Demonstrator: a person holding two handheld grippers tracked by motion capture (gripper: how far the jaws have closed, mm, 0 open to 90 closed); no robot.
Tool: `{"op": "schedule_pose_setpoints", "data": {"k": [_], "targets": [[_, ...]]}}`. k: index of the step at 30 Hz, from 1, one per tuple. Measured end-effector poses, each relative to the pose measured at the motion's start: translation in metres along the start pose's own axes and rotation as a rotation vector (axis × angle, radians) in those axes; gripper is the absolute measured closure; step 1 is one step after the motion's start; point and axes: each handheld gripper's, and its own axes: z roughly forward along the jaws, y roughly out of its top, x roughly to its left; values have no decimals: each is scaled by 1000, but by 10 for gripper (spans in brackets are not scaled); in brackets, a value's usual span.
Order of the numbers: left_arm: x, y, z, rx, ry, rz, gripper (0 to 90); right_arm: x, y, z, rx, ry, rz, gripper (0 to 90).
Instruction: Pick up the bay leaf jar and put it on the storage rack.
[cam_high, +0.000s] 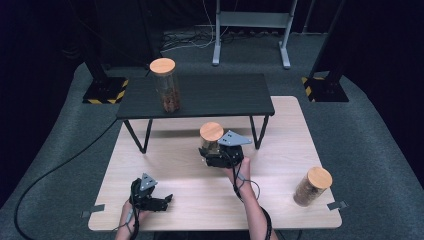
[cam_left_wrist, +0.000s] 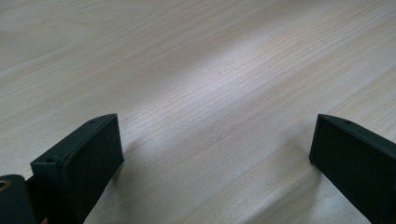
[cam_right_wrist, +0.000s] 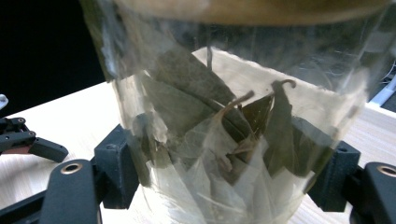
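The right gripper is clamped on a glass jar of dried leaves with a wooden lid, holding it over the middle of the light wooden table, just in front of the dark shelf. The left gripper rests low near the table's front edge, jaws spread wide with nothing between them.

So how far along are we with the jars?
One jar already stands on the black shelf. In hand: the right gripper is clamped on the leaf jar, near the shelf's front edge, not yet set on it. Left: a third jar stands at the table's right edge, probably next. The left gripper is open over bare wood.
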Motion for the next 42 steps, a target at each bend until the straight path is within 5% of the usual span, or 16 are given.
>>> {"op": "schedule_pose_setpoints", "data": {"k": [42], "targets": [[0, 0, 0, -5, 1, 2, 22, -2, 40, -22, -18, 9, 8, 250]]}}
